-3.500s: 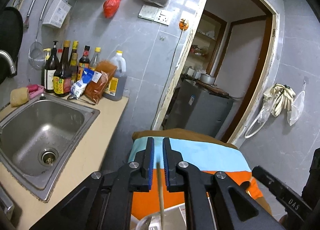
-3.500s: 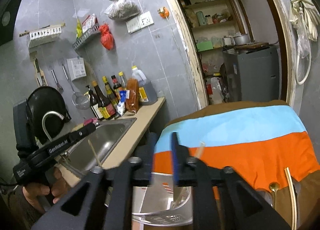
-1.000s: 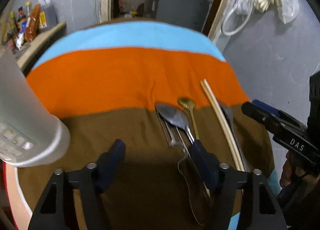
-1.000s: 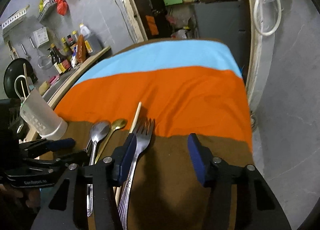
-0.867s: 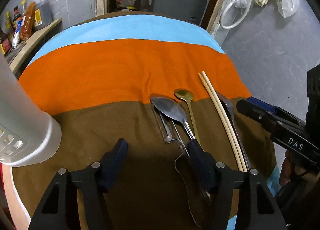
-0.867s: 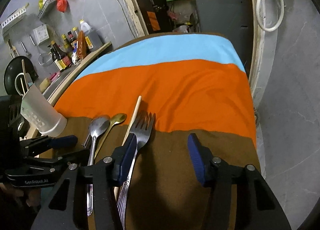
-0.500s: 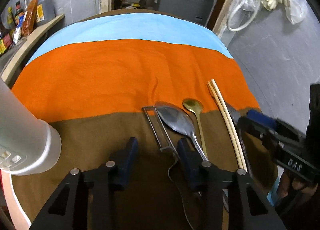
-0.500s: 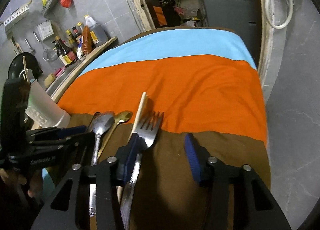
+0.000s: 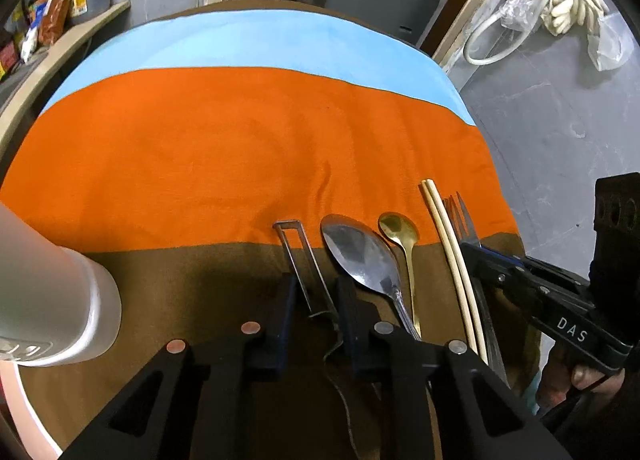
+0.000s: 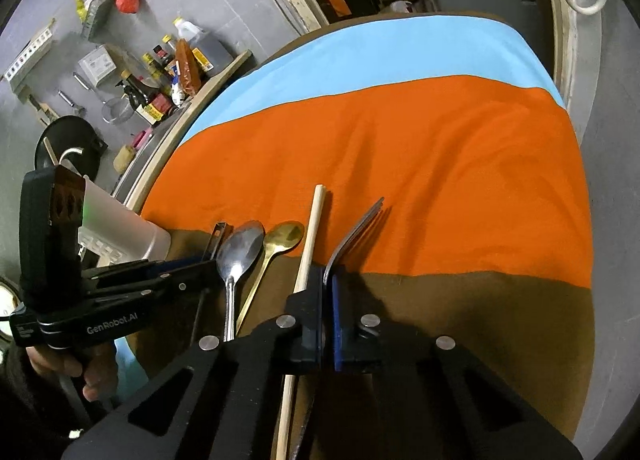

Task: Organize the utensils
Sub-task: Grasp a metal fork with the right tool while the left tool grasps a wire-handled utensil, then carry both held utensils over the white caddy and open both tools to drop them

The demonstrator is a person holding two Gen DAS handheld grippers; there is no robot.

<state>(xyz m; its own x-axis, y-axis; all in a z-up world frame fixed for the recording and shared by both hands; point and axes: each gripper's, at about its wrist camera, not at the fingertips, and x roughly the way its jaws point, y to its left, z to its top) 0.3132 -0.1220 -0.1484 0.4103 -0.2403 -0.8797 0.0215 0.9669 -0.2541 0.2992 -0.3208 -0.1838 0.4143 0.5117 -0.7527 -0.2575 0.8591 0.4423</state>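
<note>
the row of utensils lies on the striped cloth (image 9: 240, 132), right where the orange part meets the brown part. the white holder (image 9: 52, 300) stands on the same cloth, well to the left of the row. one stick pokes up behind it in the right view; whether it sits inside, i cannot tell. so most of the job looks left to do.

the right gripper (image 10: 329, 302) is closed tight on the fork (image 10: 354, 228). the fork is turned on its edge and its prongs lift off the cloth, so it looks like it is being picked up.

the left gripper (image 9: 316, 302) has its jaws partly closed around the thin metal peeler (image 9: 298, 256), one on each side. i cannot tell if they touch it yet.

next to the peeler lie a big silver spoon (image 9: 360, 256), a small gold spoon (image 9: 400, 230) and two pale chopsticks (image 9: 444, 228). they are still flat on the cloth. the metal things are shiny and thin, so they may slip.
</note>
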